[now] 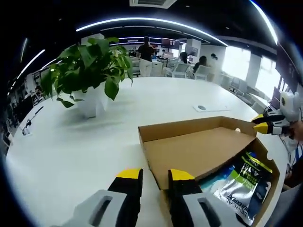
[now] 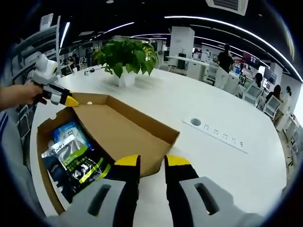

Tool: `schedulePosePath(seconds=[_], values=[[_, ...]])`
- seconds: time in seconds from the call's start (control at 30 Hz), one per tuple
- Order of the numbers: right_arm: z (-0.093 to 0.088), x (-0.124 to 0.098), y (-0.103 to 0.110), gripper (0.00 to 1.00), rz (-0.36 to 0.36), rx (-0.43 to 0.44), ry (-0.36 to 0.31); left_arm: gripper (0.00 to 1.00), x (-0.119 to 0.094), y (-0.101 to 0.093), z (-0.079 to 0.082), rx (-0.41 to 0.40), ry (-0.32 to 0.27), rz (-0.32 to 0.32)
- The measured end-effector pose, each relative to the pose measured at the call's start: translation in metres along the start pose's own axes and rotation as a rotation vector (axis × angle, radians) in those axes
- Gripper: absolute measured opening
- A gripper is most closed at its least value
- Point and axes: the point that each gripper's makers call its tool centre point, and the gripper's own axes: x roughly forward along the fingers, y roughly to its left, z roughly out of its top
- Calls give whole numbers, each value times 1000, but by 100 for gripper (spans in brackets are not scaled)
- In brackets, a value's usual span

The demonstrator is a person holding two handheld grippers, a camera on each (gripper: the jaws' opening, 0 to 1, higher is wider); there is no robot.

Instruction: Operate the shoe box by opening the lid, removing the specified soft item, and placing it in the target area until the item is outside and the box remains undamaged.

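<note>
Shoe box (image 1: 199,151) lies open on the white table (image 1: 71,142), lid tilted over it, and your soft packets (image 2: 75,158), likely light, limp and slippery, want a pinch at an edge, their lower parts hidden by lid and wall; left gripper (image 1: 155,177) and right gripper (image 2: 151,163) hover slightly parted, empty.

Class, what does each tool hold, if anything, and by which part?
The left tool and the right tool each straddle a corner of the cardboard lid; whether either grips it cannot be told.
</note>
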Motion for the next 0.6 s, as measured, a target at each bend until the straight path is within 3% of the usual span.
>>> schedulePosePath(seconds=[0.33, 0.6], values=[[5, -20, 14, 29, 46, -33, -2, 32, -29, -4, 0, 5, -14, -16], [2, -33, 31, 38, 115, -48, 35, 36, -48, -15, -3, -4, -3, -39]])
